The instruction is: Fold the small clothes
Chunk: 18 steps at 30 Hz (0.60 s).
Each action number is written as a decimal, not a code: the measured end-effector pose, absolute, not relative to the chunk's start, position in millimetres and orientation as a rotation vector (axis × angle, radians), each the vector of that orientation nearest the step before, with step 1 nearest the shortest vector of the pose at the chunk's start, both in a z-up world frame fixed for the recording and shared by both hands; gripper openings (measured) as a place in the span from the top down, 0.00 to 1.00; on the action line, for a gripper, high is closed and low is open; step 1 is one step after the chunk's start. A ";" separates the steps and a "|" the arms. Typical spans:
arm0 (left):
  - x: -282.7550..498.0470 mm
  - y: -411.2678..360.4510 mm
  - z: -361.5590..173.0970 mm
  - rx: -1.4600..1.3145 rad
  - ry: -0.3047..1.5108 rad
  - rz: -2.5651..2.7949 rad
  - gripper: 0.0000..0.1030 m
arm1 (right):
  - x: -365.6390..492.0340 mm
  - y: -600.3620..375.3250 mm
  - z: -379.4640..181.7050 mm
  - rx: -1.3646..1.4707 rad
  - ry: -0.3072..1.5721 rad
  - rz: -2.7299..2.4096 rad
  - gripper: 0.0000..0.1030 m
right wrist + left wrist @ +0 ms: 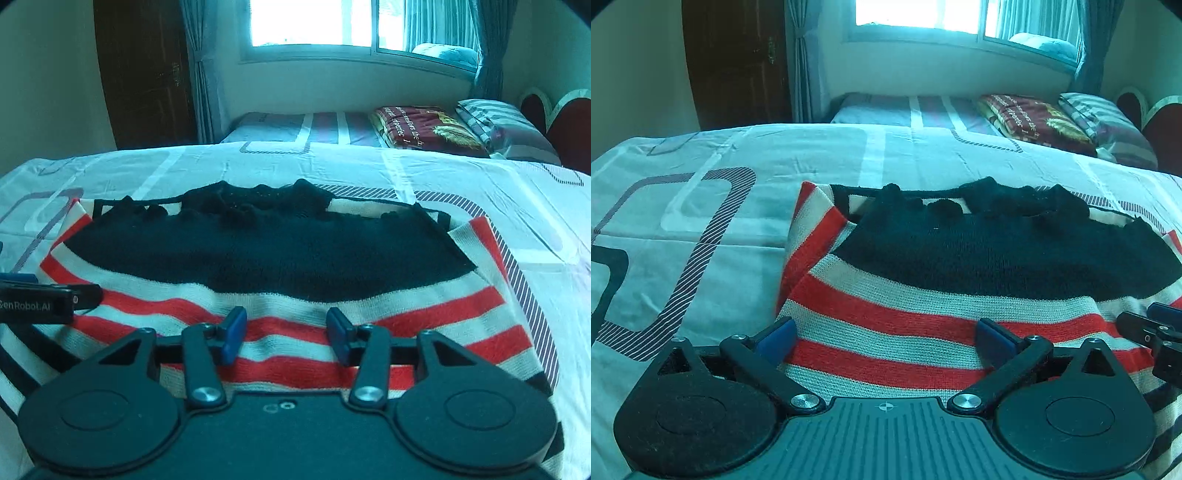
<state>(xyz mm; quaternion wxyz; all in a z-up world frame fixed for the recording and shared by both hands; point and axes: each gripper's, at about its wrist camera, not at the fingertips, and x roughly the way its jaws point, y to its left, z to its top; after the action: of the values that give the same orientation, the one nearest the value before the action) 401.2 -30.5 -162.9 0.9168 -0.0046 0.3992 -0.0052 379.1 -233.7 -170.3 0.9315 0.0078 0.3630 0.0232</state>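
Note:
A small knitted sweater (pixel 997 258) lies flat on the bed, black at the top and striped red and white lower down; the right wrist view shows the sweater (pixel 258 251) from its other side. My left gripper (pixel 886 332) hangs just over the striped part near the sweater's left edge, jaws wide open and holding nothing. My right gripper (pixel 287 323) is over the stripes further right, jaws partly open, with flat cloth showing in the gap. Each gripper shows in the other's view: the right gripper (pixel 1156 332) at the right edge, the left gripper (pixel 48 299) at the left edge.
The bed sheet (pixel 701 221) is pale with grey line patterns and spreads wide to the left and beyond the sweater. Behind stands a second bed with a folded red blanket (pixel 1034 122) and a striped pillow (pixel 1100 122). A dark wooden door (pixel 738 62) and a curtained window are at the back.

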 end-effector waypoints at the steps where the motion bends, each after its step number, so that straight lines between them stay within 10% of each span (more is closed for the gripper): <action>1: 401.4 -30.6 -161.5 -0.013 0.824 -0.007 0.01 | 378.7 -234.9 -169.0 0.028 0.746 0.050 0.54; 18: 415.2 -34.4 -162.6 -0.010 0.825 0.004 0.00 | 385.9 -231.5 -166.0 0.013 0.729 0.065 0.53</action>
<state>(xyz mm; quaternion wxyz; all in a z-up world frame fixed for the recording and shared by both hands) 415.2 -34.4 -162.6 0.9161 -0.0051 0.4009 0.0022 385.9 -231.5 -166.0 0.9338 0.0062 0.3563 0.0320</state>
